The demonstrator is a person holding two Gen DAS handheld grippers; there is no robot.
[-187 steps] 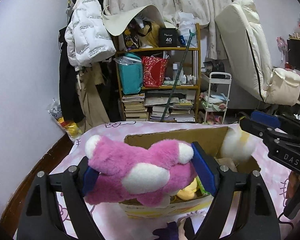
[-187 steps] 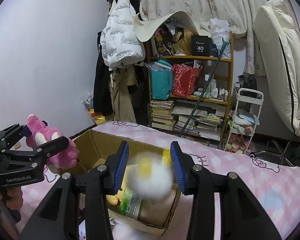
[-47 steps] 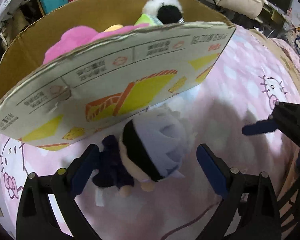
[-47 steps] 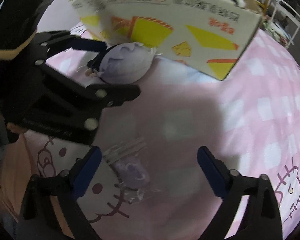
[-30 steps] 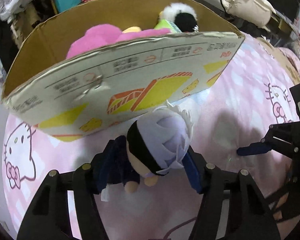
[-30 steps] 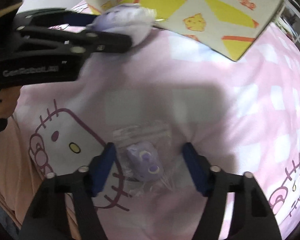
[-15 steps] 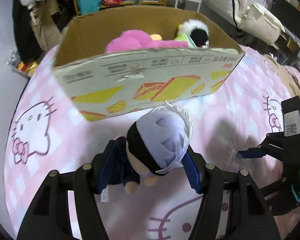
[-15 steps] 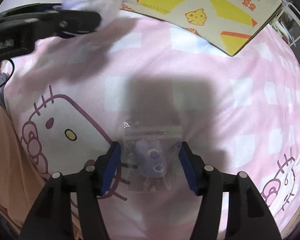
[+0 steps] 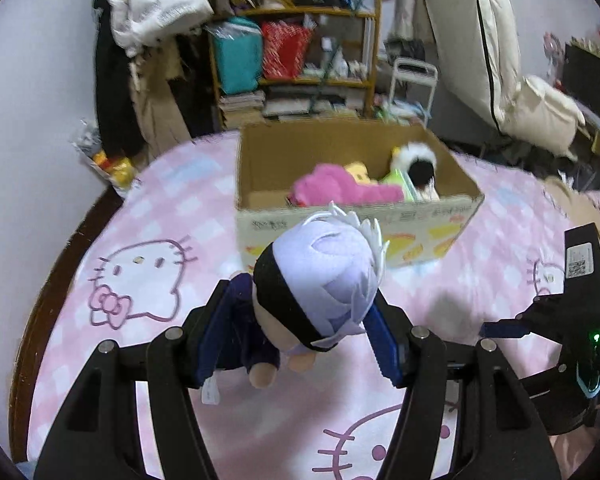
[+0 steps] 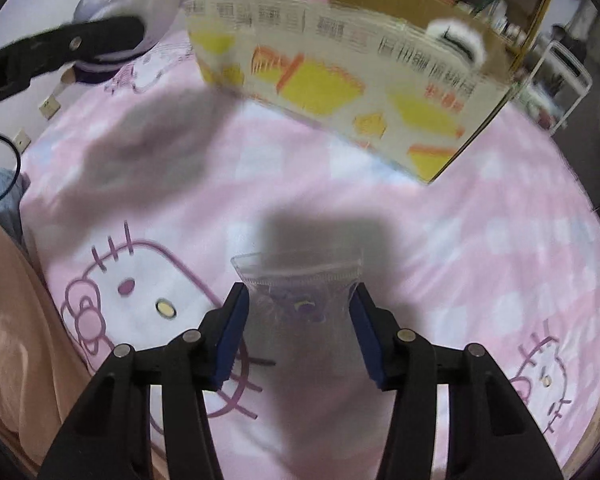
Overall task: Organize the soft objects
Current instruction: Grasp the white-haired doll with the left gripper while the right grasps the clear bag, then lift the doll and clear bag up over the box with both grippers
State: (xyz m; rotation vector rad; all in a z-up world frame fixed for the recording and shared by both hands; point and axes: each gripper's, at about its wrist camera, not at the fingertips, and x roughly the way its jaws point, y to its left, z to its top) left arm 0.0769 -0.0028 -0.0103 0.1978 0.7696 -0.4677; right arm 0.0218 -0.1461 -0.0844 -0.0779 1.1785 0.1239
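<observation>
A cluttered shelf (image 9: 300,52) stood behind the pink-checked bed (image 9: 148,216), which carried the cardboard box (image 9: 352,216) of plush toys. The left gripper (image 9: 296,332) clenched the pale-haired doll (image 9: 320,280) before the box; the right gripper (image 10: 300,328) clasped a bagged purple toy (image 10: 300,300) above the bed.

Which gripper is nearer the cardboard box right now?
Left. The left gripper, shut on the doll, hangs close in front of the box. The right gripper, holding the bagged toy, sits farther back.
</observation>
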